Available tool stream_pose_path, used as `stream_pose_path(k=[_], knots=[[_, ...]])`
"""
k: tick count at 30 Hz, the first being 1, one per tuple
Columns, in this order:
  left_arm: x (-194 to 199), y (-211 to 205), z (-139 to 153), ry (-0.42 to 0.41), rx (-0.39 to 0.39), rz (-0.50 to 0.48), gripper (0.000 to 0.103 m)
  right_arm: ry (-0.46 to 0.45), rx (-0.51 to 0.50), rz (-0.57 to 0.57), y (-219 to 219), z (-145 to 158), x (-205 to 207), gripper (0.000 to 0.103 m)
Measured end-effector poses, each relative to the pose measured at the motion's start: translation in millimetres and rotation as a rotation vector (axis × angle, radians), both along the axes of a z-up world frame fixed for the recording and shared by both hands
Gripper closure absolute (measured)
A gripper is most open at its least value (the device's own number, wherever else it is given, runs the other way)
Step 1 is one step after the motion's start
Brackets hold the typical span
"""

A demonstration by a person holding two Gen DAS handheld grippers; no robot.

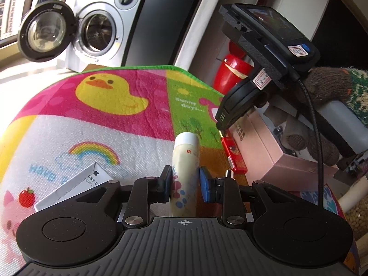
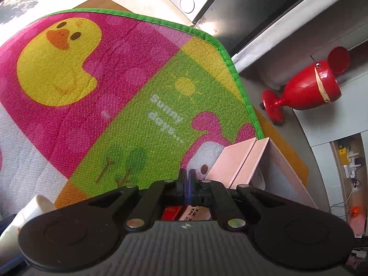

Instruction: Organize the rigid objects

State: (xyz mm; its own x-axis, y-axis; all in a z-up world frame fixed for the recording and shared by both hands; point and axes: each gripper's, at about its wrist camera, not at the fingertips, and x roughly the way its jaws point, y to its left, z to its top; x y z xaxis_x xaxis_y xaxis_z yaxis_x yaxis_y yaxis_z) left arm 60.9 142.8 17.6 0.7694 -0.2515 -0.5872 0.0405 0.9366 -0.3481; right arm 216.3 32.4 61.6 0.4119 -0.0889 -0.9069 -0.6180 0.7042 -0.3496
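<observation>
My left gripper is shut on a cream bottle with a white cap and paw prints, held upright over the colourful duck mat. The bottle also shows at the lower left of the right wrist view. My right gripper is shut and empty, its pads pressed together, above a red pack and next to a pink box. The right gripper's body shows at the upper right of the left wrist view. A white USB-C charger box lies on the mat to my left.
A washing machine with its door open stands behind the mat. A red goblet-shaped bin stands on the floor to the right. The pink box's open lid sits at the mat's right edge. Knitted items lie at the far right.
</observation>
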Motion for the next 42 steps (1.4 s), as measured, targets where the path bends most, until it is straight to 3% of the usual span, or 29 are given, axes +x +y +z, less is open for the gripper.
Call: stream_pose_path(k=[7, 12, 15, 20, 23, 24, 25, 26, 28, 30, 33, 39, 42], knots=[[-14.0, -2.7, 0.3, 0.026, -0.019, -0.023, 0.074, 0.121, 0.198, 0.116, -35.2, 23.2, -92.7, 0.101], [-27.8, -9.8, -0.3, 0.067, -0.057, -0.071, 0.073, 0.061, 0.284, 0.157, -58.0, 29.2, -145.0, 0.1], [-36.1, -9.8, 0.4, 0.086, -0.049, -0.036, 0.074, -0.014, 0.31, 0.132, -76.1, 20.5, -155.8, 0.098], [-51.1, -5.5, 11.7, 0.05, -0.003, 0.027, 0.074, 0.012, 0.507, 0.026, -111.0, 19.7, -147.1, 0.098], [-61.7, -13.2, 23.6, 0.008, 0.049, 0.017, 0.074, -0.022, 0.548, 0.004, -117.0, 14.1, -143.9, 0.097], [-66.1, -17.5, 27.4, -0.013, 0.067, 0.004, 0.074, -0.053, 0.547, 0.002, -118.4, 11.9, -143.4, 0.091], [-69.8, -21.3, 30.1, -0.028, 0.081, -0.009, 0.074, -0.073, 0.551, 0.001, -120.1, 9.9, -143.0, 0.072], [-75.0, -28.5, 34.0, -0.049, 0.103, -0.042, 0.074, -0.079, 0.551, -0.006, -121.6, 7.1, -141.2, 0.061], [-82.5, -42.4, 37.6, -0.068, 0.141, -0.109, 0.074, -0.034, 0.589, -0.037, -127.3, -2.4, -135.4, 0.054], [-86.4, -57.0, 37.4, -0.066, 0.176, -0.163, 0.074, -0.054, 0.601, -0.019, -130.9, -3.8, -142.4, 0.057], [-87.1, -73.4, 34.0, -0.056, 0.223, -0.191, 0.074, -0.066, 0.566, 0.003, -134.0, -0.4, -158.9, 0.081], [-75.4, -85.4, 20.5, -0.035, 0.248, -0.146, 0.074, -0.067, 0.624, -0.072, -170.2, -0.4, -204.6, 0.081], [-68.6, -92.7, 12.2, -0.024, 0.267, -0.153, 0.072, -0.119, 0.644, -0.064, -181.3, -3.3, -230.2, 0.08]])
